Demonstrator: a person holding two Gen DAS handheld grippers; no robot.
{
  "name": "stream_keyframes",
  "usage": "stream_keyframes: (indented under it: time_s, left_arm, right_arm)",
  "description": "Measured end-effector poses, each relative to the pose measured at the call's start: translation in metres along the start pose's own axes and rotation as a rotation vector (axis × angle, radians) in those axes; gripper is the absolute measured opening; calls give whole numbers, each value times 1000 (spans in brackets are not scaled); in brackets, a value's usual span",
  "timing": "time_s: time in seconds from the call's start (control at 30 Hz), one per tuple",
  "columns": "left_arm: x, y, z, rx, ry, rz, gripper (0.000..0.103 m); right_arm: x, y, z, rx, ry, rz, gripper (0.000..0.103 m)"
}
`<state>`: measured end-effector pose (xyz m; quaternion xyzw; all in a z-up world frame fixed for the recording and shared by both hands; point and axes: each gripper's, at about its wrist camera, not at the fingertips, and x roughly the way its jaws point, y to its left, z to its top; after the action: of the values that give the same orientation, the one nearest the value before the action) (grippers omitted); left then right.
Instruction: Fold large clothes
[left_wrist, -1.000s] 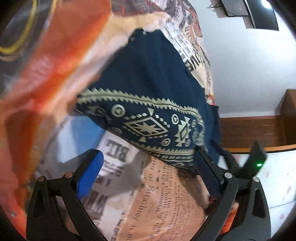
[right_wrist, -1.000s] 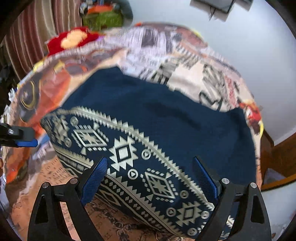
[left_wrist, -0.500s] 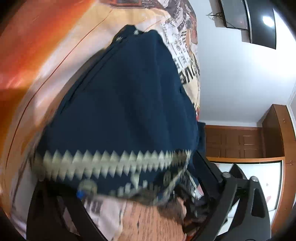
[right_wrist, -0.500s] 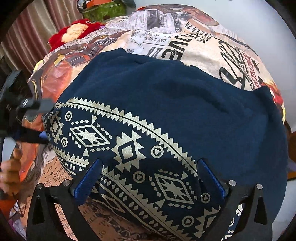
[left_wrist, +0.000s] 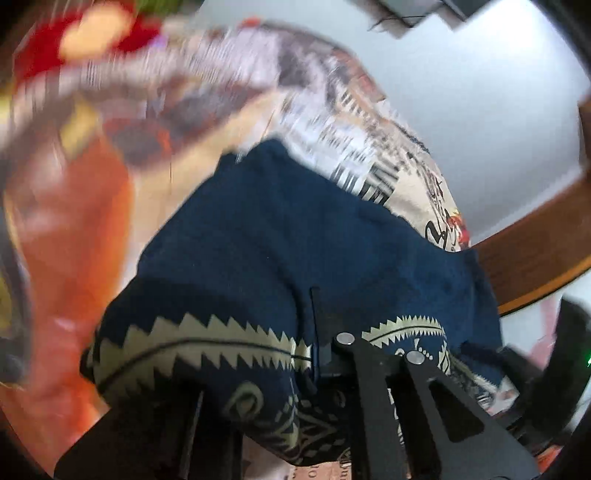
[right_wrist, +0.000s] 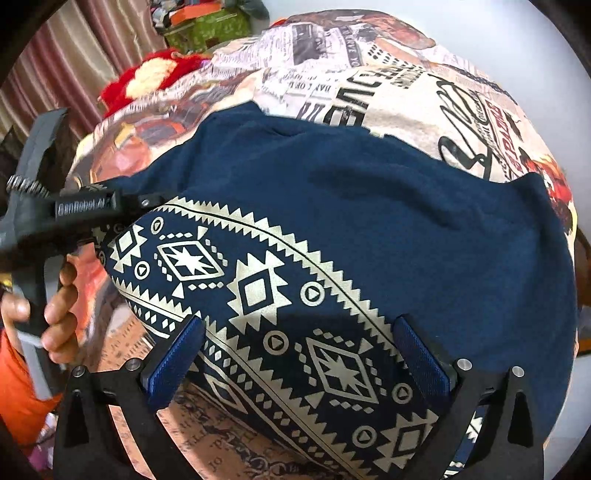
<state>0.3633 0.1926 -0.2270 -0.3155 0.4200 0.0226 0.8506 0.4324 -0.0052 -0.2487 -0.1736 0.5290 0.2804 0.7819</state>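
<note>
Navy garment (right_wrist: 369, 221) on bed (right_wrist: 406, 92) | left gripper (left_wrist: 314, 354) just clamped its patterned edge | right gripper (right_wrist: 295, 354) wide, empty | next: likely right pinches, lift, fold over

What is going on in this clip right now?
A person is folding a navy garment with a cream pattern, spread over a newspaper-print bedcover. The left tool has just been closing and is now clamped on the garment's patterned edge at its left corner, with a hand gripping the handle. The right tool hovers open over the patterned band, with the cloth between its blue pads but not pinched.
</note>
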Motion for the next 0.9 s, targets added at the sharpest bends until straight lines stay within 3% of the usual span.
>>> stream_keyframes:
  time_s: [0.23,0.57,0.73,0.9]
  left_arm:
    - [-45,-37,4,224,-155,141,10]
    - [-43,-39,-14,324,-152,200,9]
    - [-46,-61,-13,386,-175,185,8]
    - [-52,-98,-16,512,-225,186,8]
  right_arm:
    - [-23,-6,24,65,-119,-7,102]
    - [37,4,19,79,34,55,103]
    - [39,14,14,-16,34,24,103]
    - [29,-2,13,54,34,76,103]
